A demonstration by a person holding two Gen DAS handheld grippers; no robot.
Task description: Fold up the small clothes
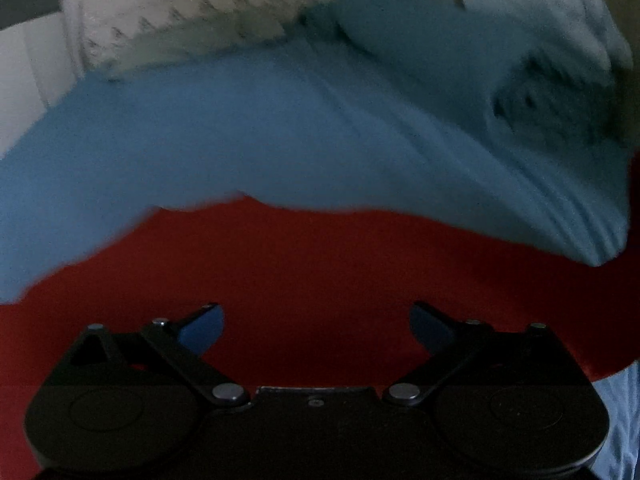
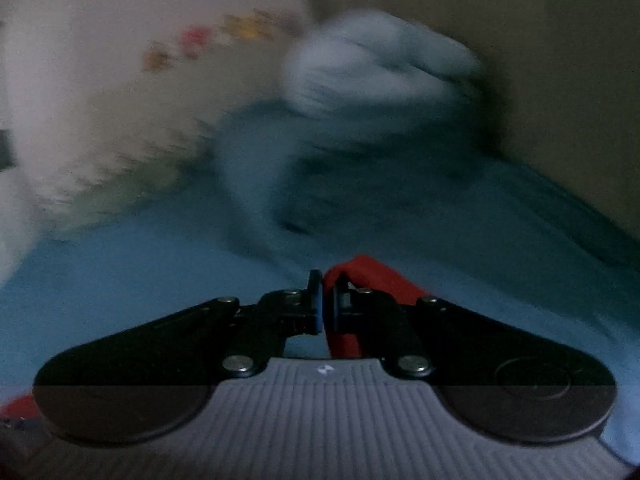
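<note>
A red garment (image 1: 304, 264) lies spread on a blue sheet (image 1: 200, 136) right in front of my left gripper (image 1: 316, 326). The left gripper is open and empty, its blue-padded fingers wide apart just above the red cloth. My right gripper (image 2: 328, 300) is shut on a fold of the red garment (image 2: 372, 276), which bunches up between and to the right of its fingers, over the blue sheet (image 2: 120, 280). Both views are blurred.
A pale blue bundle of cloth (image 1: 552, 40) lies at the back right; it also shows in the right wrist view (image 2: 376, 64). A white fabric with a small coloured pattern (image 2: 120, 80) lies at the back left. A beige wall (image 2: 540, 60) stands on the right.
</note>
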